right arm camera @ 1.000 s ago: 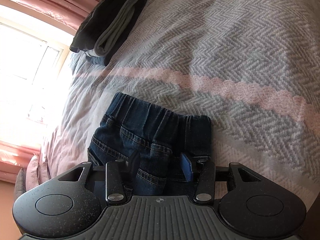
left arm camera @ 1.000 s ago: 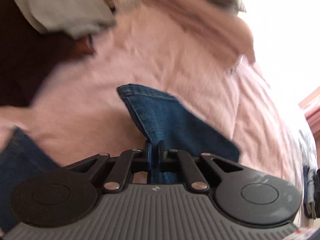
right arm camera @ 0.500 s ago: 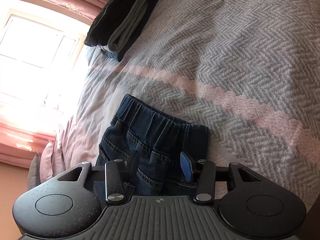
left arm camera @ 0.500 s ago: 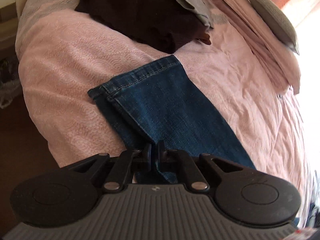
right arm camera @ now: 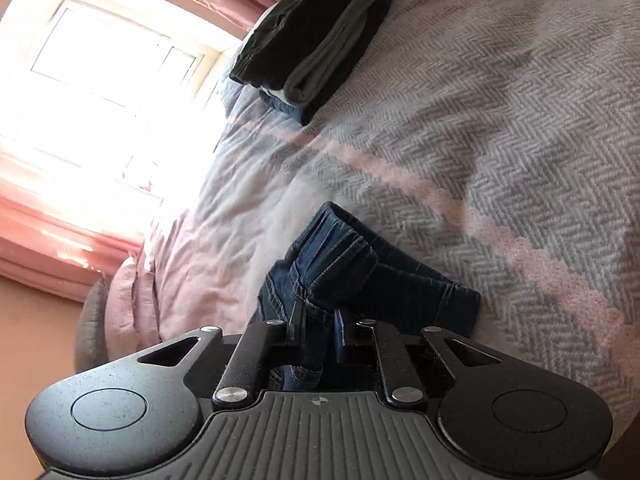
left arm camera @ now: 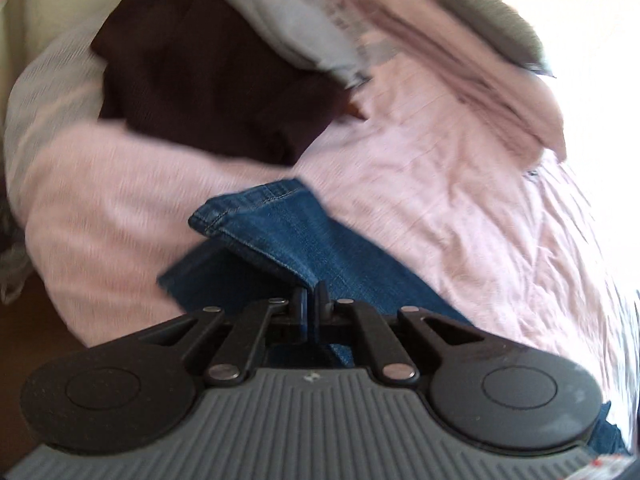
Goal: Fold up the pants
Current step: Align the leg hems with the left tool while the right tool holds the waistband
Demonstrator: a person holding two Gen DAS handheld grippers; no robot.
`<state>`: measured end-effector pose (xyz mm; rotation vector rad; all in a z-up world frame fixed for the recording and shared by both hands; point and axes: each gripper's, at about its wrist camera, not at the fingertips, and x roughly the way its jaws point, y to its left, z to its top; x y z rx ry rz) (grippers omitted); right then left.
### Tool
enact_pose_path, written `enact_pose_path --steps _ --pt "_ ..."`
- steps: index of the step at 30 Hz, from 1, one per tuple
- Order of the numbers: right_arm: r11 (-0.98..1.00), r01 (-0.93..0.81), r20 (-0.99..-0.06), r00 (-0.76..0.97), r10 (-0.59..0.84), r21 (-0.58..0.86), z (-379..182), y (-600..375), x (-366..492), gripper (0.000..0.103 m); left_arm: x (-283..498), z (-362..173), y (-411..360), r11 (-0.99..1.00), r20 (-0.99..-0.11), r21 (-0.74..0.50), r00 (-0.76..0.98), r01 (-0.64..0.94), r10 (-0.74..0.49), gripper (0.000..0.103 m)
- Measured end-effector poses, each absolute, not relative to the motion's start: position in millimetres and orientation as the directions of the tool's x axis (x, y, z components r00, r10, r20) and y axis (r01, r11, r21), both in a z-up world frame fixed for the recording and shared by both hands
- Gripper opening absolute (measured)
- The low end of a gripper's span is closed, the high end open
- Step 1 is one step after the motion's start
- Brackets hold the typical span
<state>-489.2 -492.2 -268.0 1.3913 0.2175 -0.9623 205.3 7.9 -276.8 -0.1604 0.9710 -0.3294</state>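
Small blue denim pants lie on a bed. In the left wrist view their leg end (left arm camera: 280,232) with its stitched hem stretches away over the pink cover, and my left gripper (left arm camera: 311,300) is shut on the leg's edge. In the right wrist view the waist end (right arm camera: 340,264) with its elastic band is bunched and raised off the blanket. My right gripper (right arm camera: 320,320) is shut on that bunched denim near the waistband seam.
A dark maroon garment (left arm camera: 208,68) and a grey one (left arm camera: 288,28) lie heaped beyond the leg. A grey pillow (left arm camera: 480,20) sits at the far right. A stack of folded dark clothes (right arm camera: 316,36) rests on the herringbone blanket (right arm camera: 500,120) near the window (right arm camera: 100,72).
My right gripper went from open around the waist to shut on it, and the waistband has lifted and bunched. My left gripper kept its hold while the leg swung across the pink cover.
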Motion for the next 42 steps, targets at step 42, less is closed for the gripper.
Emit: enact_pose_path --steps 42 --pt "-0.121 0.826 -0.779 0.456 -0.431 0.551 -302 -478 -483 0.009 189 -313 14 0.976 -0.839 -0.139 0.503 0.167 -0.206 0.007"
